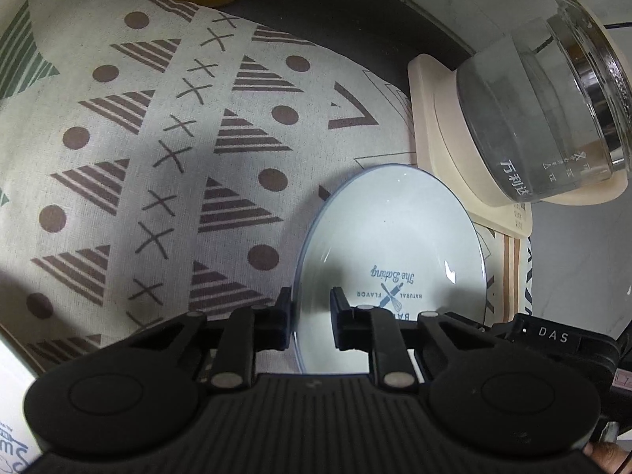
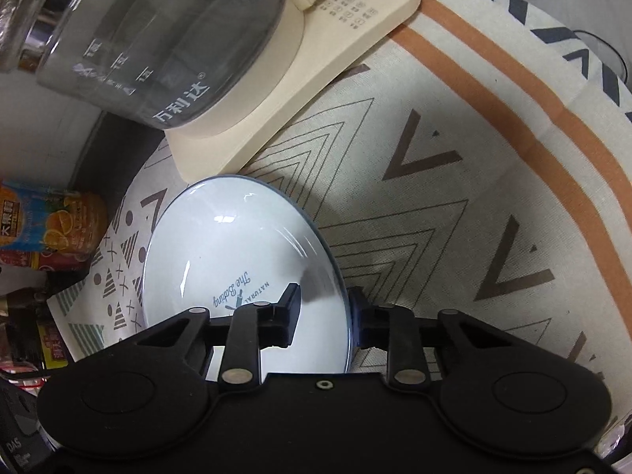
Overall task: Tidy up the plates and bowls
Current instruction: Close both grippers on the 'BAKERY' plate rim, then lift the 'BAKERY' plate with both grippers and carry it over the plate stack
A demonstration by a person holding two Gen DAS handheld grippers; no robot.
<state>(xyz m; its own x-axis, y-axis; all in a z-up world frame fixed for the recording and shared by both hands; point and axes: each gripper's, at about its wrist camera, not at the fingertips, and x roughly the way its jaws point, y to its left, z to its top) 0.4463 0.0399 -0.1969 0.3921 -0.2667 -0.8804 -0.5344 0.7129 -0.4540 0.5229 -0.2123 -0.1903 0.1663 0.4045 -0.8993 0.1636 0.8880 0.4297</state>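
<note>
The white plate (image 1: 391, 245) reads "The Baking" and "NATURAL FLAVOR", and the other tool at lower right of the left view reads "DAS". It lies on the patterned cloth (image 1: 158, 126) at lower centre of both views, beside the glass kettle (image 1: 545, 118). The left tongs (image 1: 312, 326) and right tongs (image 2: 324, 316), both narrow, each straddle its rim on opposite sides; whether the pads press it I cannot tell.

Light: dim, indoor, from above.
Glare: white glints lay on the plate (image 1: 395, 233) and glass kettle (image 1: 553, 118).
Shadows: soft patches darkened the tablecloth (image 1: 158, 138).
Edges: strong fisheye bending, dark corners.
</note>
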